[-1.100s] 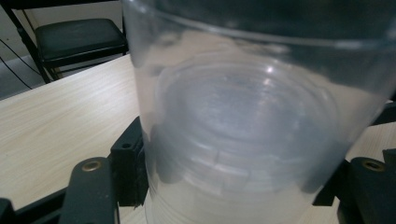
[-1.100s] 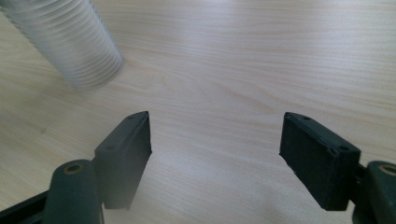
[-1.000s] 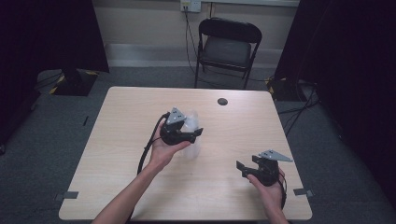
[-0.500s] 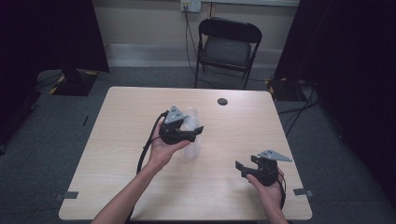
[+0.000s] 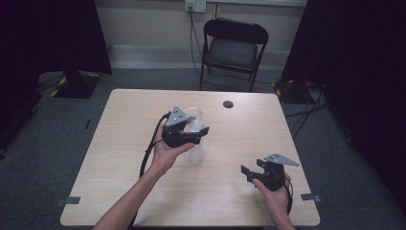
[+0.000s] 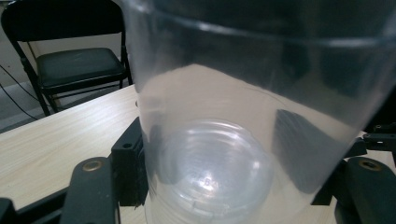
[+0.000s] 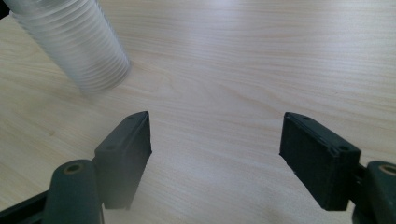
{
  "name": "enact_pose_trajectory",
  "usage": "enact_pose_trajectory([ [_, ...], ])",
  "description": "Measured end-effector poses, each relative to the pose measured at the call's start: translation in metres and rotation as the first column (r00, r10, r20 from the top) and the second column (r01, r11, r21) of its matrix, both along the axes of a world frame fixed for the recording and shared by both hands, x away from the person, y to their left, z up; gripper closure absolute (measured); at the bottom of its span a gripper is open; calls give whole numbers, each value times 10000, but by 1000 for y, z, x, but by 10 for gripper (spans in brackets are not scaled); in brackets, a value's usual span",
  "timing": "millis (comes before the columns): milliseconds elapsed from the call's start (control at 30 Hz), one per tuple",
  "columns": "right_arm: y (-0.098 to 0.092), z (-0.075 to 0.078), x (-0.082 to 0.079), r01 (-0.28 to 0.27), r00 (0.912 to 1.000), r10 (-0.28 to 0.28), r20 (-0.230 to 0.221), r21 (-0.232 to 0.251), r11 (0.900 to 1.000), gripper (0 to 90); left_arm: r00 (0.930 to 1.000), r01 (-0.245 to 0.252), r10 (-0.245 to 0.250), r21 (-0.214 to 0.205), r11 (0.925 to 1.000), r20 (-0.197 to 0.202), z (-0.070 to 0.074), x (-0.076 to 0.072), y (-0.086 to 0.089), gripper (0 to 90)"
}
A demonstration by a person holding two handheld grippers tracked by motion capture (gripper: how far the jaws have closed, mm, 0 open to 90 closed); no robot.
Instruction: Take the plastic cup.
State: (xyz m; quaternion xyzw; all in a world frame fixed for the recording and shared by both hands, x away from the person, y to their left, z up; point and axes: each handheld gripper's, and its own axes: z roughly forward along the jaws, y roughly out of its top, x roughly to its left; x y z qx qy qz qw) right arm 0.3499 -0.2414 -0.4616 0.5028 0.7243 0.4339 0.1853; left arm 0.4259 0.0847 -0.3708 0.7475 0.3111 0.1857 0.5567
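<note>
your left gripper point(image 5: 200, 134) clamps the clear plastic cup stack point(image 5: 195, 143) at table point(image 5: 119, 124) centre; your right gripper point(image 5: 256, 173), at its 4 o'clock, gapes empty. it's light, slippery and crushable, so hold mid-wall gently.

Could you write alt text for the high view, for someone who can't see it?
A person's left gripper clamps a stack of clear plastic cups standing on a pale wooden table. The right gripper rests open near the table's right front corner, with a small dark disc and a black folding chair beyond.
</note>
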Motion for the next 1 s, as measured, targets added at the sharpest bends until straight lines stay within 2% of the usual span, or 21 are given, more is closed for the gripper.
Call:
enact_pose_trajectory([
  [200, 0, 0, 0, -31, 10000, 31, 28, 19, 10000, 245, 9999, -7, 12, -282, 9996, 155, 8, -2, 4, 336],
  [500, 3, 1, 1, -59, 10000, 59, 61, 4, 10000, 245, 9996, -28, 36, -267, 9996, 294, 14, -3, 6, 338],
  [533, 3, 1, 1, -65, 10000, 65, 64, 1, 10000, 245, 9997, -60, 70, -414, 9991, 241, 17, -2, 8, 338],
  [667, 2, 1, 1, -88, 9999, 88, 90, 23, 10000, 244, 9993, -6, 19, -357, 9994, 374, 24, -3, 7, 338],
  [733, 2, 1, 0, -81, 9999, 81, 88, 15, 10000, 244, 9990, 16, 10, -593, 9982, 439, 28, -5, 6, 338],
  [1000, 3, 2, 0, -125, 9998, 125, 167, 25, 9999, 244, 9980, -6, 55, -783, 9969, 625, 39, -7, 11, 340],
])
